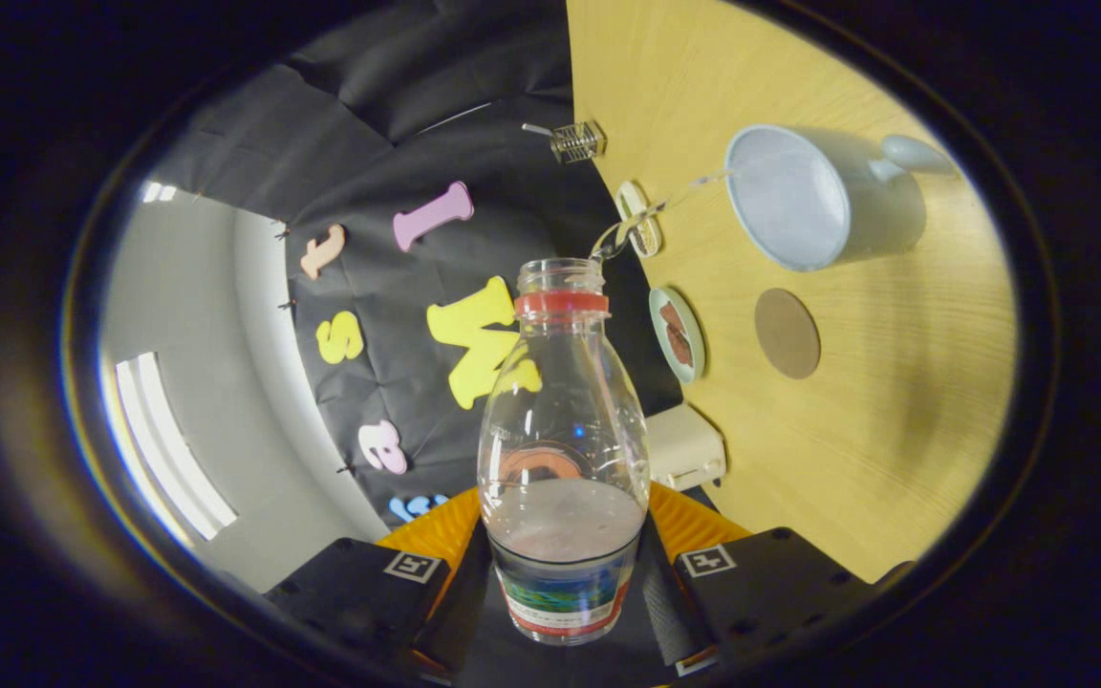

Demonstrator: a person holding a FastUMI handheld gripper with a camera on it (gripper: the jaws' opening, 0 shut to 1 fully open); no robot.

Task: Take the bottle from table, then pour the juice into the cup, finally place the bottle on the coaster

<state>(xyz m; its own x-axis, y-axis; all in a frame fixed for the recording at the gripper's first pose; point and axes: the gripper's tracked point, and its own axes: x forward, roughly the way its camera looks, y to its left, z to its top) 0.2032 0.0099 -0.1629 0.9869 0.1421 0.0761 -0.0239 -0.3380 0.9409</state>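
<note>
A clear plastic bottle with a red neck ring and no cap sits between my fingers, and my gripper is shut on its labelled lower part. The view is rolled, so the wooden table stands on the right. A thin stream of liquid runs from the bottle's mouth toward the pale blue cup, which lies beyond the fingers to the right. Pinkish liquid is left in the bottle's lower part. A round brown coaster lies on the table just below the cup.
A small round dish with something brown on it and another small round item sit at the table's edge by the bottle's neck. A cream box stands nearer the fingers. A small wire object is at the far table edge.
</note>
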